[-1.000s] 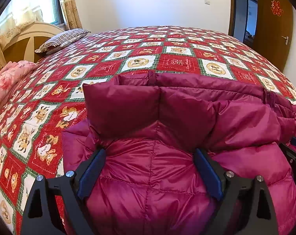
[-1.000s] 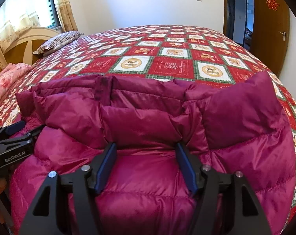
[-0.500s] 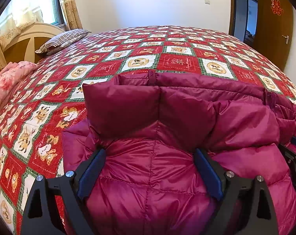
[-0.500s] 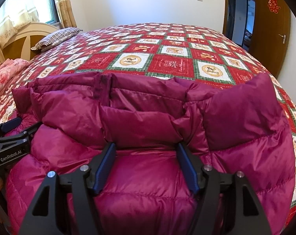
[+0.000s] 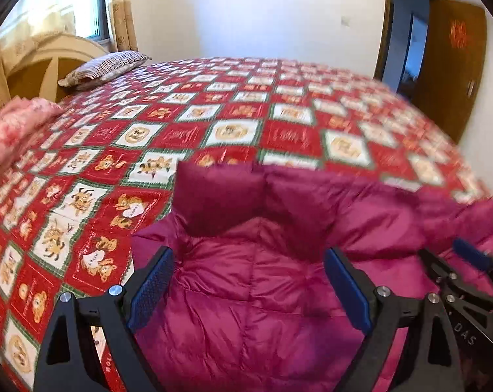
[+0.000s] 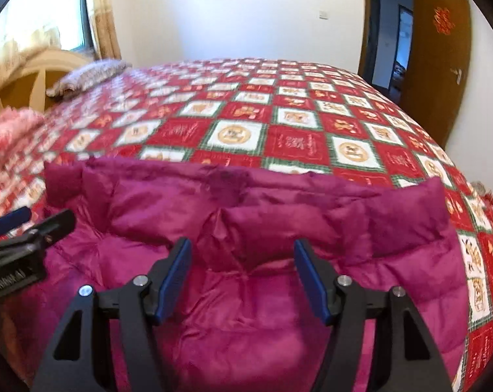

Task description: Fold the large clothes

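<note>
A magenta puffer jacket (image 5: pixel 262 310) lies folded on the bed, its upper part doubled over in a thick padded band (image 6: pixel 246 196). My left gripper (image 5: pixel 249 258) hovers over the jacket's left part, open, with the blue pads wide apart and only fabric below them. My right gripper (image 6: pixel 242 248) is open over the jacket's right part, and neither of its pads presses on the fabric. Each gripper shows at the edge of the other's view: the right gripper (image 5: pixel 468 261) and the left gripper (image 6: pixel 27 225). Both views are motion-blurred.
A red, white and green patchwork quilt (image 5: pixel 230 130) covers the bed beyond the jacket. A striped pillow (image 5: pixel 106 65) and a pink blanket (image 5: pixel 14 124) lie at the far left by the cream headboard (image 5: pixel 50 62). A brown door (image 6: pixel 442 65) stands open at the right.
Both grippers have lifted off the jacket, which now sits lower in each view. Their jaws stand as wide as before. The jacket has kept its fold.
</note>
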Demonstrator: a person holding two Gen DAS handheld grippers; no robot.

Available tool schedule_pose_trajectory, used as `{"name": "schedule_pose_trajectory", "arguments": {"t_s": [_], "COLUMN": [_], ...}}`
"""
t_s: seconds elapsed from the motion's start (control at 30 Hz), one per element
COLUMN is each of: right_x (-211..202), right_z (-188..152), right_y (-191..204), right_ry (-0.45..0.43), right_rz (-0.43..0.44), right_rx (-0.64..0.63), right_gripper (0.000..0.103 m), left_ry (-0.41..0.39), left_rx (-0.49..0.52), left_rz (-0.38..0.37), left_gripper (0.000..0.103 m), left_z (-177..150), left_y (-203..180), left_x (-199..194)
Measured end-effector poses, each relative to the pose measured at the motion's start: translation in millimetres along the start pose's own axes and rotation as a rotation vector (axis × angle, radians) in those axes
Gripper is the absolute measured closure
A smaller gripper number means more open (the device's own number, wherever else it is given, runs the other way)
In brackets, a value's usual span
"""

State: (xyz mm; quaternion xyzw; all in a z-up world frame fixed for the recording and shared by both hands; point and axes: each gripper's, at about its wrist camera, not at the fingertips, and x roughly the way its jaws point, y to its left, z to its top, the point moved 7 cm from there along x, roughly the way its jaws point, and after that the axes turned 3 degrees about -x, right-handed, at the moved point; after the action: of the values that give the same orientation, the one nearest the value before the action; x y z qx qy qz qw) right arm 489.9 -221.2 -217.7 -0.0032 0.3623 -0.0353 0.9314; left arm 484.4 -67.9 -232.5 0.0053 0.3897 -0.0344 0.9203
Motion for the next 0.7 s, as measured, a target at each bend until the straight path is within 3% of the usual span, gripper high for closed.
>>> {"name": "schedule_pose_trajectory", "arguments": {"t_s": [0.07,0.2,0.7], "right_x": [16,20,26], "right_z": [-8,-15,-17], "right_y": [-3,-4,2], "right_ry": [0.039,0.03,0.034], "right_rz": [-0.001,0.0,-0.044], "right_rx": [0.019,0.014,-0.023], "right_gripper": [0.036,0.035,0.035], "left_ry": [0.032,-0.01,0.003], "left_rx": [0.028,0.009,0.025], "left_rz": [0.053,0.049,0.072], "left_gripper": [0.01,0.01,0.007], "left_z": [-14,-20,-23], "left_y": [1,0,-4], "left_x": [19,22,28]}}
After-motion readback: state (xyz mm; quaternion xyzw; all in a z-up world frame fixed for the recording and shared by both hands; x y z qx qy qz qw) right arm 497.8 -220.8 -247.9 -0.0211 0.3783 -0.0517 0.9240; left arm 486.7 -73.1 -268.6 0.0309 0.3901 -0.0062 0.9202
